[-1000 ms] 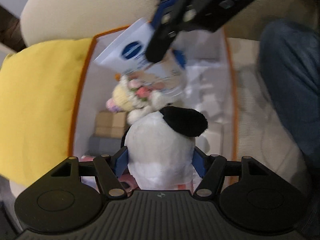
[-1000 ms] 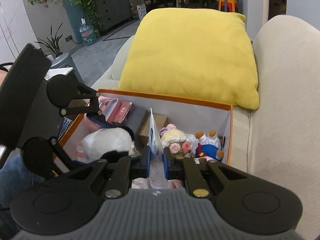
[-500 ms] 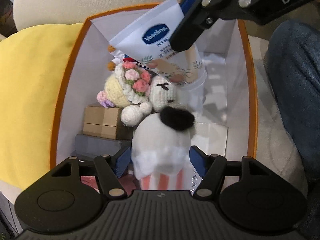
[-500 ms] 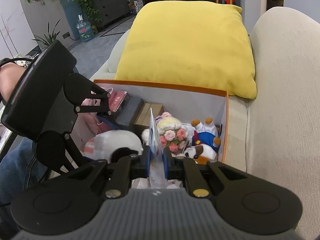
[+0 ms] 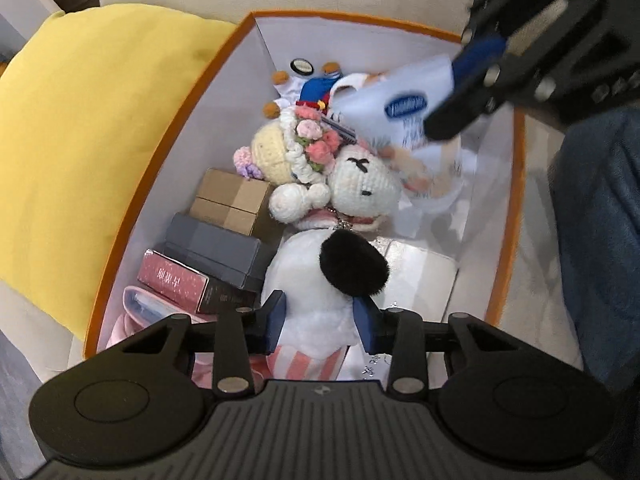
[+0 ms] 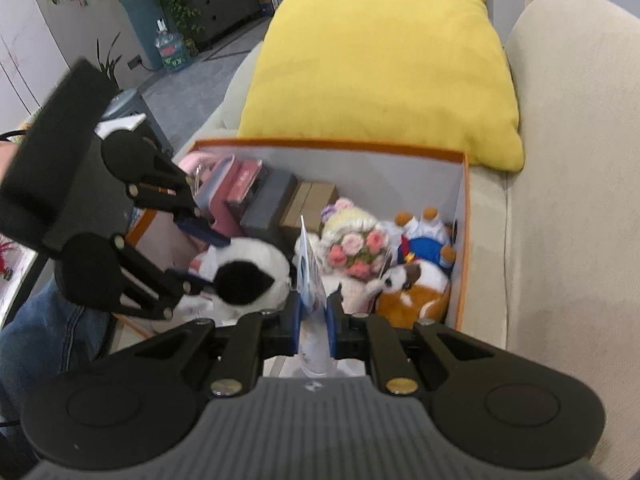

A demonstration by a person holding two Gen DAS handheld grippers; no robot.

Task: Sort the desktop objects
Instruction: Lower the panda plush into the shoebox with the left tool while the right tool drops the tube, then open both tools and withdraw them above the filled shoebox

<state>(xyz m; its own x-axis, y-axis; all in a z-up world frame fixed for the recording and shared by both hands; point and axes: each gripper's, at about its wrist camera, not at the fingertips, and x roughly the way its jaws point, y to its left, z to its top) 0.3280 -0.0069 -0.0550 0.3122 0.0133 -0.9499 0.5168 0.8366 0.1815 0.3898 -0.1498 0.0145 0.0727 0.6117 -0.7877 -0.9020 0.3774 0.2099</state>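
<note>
An orange-rimmed white box [image 5: 172, 148] [image 6: 466, 216] sits on a sofa. My left gripper [image 5: 320, 322] [image 6: 192, 248] is shut on a white plush dog with a black ear [image 5: 320, 280] [image 6: 240, 272], holding it low inside the box. My right gripper [image 6: 313, 316] [image 5: 460, 92] is shut on a white lotion tube with a blue logo [image 5: 400, 116] [image 6: 310, 276], held over the box's far part. A crocheted white bunny with pink flowers [image 5: 352, 176] [image 6: 356, 252] lies between them.
Inside the box are a brown carton [image 5: 236, 200], a grey box [image 5: 216, 248], a red box [image 5: 176, 284], a sailor duck plush [image 5: 308, 88] and a brown-white plush [image 6: 416, 288]. A yellow cushion [image 6: 380, 72] lies beside the box. A jeans-clad leg [image 5: 600, 220] is at right.
The left gripper has pulled back and lowered the plush dog into the box. The right gripper has carried the lotion tube toward the box's far right corner.
</note>
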